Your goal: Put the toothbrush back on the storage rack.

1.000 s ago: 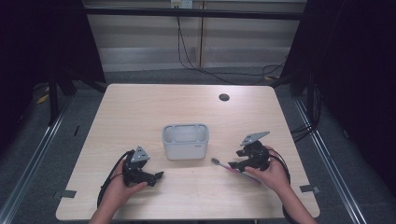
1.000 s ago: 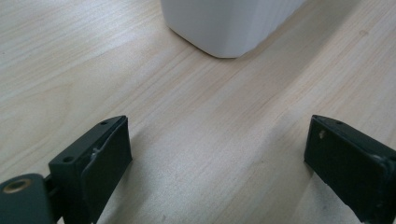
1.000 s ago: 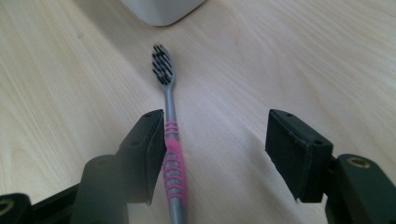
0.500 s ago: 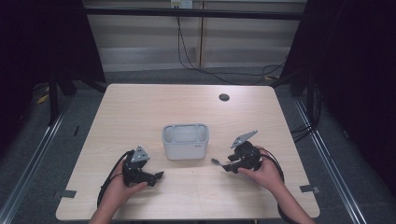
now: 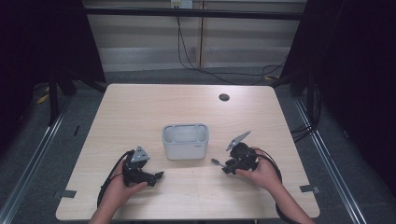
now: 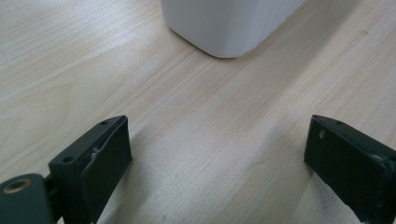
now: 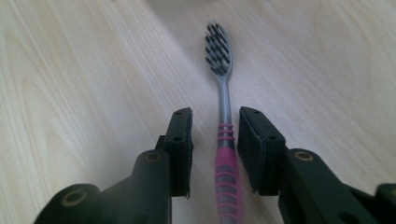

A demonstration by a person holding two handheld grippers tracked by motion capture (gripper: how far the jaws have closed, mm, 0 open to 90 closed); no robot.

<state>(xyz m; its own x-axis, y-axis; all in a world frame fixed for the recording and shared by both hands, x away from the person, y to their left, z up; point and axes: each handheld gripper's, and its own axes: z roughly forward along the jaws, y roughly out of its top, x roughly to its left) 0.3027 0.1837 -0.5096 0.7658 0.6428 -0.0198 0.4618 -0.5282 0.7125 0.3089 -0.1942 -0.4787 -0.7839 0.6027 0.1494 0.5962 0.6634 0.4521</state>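
The toothbrush (image 7: pixel 224 140), pink-handled with a grey neck and dark bristles, lies flat on the pale wood-grain counter (image 5: pixel 140 107) just right of the white bin (image 5: pixel 185 141), between the right claw's (image 7: pixel 215 140) jaws, which have just been closing but stand apart from it. The left claw (image 6: pixel 217 154) gapes wide, empty, left of the bin. No legible writing. Dark curtains surround the counter.

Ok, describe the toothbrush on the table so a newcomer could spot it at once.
Start at the white container in the middle of the wooden table, then look just to its right, toward the near edge. The toothbrush lies flat between the jaws of the right gripper, which have just been closing. Its pink handle, grey neck and dark bristles set it apart.
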